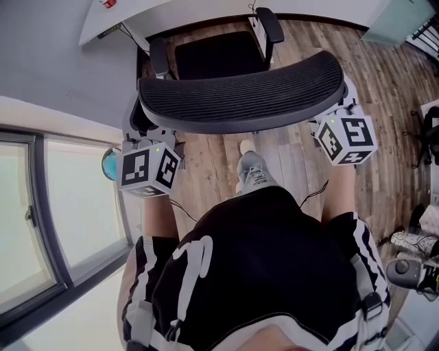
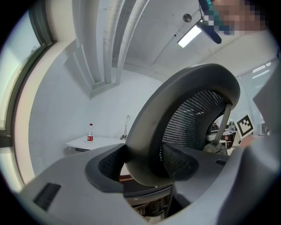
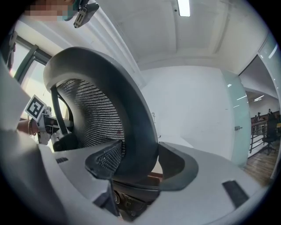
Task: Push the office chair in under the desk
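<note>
- We hold the office chair by its mesh back, which spans the middle of the head view.
- Our left gripper has its jaws clamped on the back's left rim.
- Our right gripper is clamped on the right rim.
- The chair's seat lies near the white desk at upper left.

The chair backrest blocks my reach at 12 o'clock; the desk stands beyond; open floor lies at 2 o'clock.
</note>
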The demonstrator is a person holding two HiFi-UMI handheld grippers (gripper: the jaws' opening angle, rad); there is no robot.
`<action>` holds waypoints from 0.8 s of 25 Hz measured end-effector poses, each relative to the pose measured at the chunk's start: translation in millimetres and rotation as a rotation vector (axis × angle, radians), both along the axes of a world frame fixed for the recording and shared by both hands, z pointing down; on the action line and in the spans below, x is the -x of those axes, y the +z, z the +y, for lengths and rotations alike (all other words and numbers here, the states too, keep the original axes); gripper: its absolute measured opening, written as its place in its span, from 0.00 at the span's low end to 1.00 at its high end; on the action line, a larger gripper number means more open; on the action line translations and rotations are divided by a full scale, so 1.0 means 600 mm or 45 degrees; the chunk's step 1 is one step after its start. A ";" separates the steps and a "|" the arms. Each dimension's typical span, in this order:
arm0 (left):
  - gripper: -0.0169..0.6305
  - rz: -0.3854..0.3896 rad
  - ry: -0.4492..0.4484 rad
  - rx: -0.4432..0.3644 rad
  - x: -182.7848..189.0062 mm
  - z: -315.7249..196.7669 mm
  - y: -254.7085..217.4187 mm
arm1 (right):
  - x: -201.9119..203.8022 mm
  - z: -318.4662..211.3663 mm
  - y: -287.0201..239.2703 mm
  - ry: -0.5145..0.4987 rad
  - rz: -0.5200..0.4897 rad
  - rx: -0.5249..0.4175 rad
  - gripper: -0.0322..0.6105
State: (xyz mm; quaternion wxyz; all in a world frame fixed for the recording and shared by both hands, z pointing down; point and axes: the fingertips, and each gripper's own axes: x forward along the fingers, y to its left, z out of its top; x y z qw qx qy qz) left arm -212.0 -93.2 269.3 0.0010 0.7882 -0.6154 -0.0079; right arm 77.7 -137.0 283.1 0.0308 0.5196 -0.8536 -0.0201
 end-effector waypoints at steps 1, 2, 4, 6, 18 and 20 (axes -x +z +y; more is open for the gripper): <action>0.44 0.000 -0.002 0.000 0.001 -0.004 0.000 | 0.000 -0.003 0.000 0.001 -0.002 -0.003 0.44; 0.44 0.001 -0.005 0.002 0.001 -0.007 0.000 | 0.001 -0.006 -0.001 0.002 -0.002 -0.006 0.44; 0.44 0.005 -0.013 0.008 0.004 -0.015 -0.001 | 0.004 -0.014 -0.001 0.003 0.002 -0.005 0.44; 0.44 0.007 -0.021 0.011 0.005 -0.022 0.000 | 0.005 -0.022 -0.001 0.001 0.007 0.000 0.44; 0.44 0.047 -0.019 0.023 0.014 -0.066 0.003 | 0.013 -0.064 0.001 -0.005 0.002 -0.002 0.44; 0.44 0.056 -0.018 0.025 0.017 -0.072 0.004 | 0.015 -0.069 0.000 -0.007 0.005 -0.002 0.44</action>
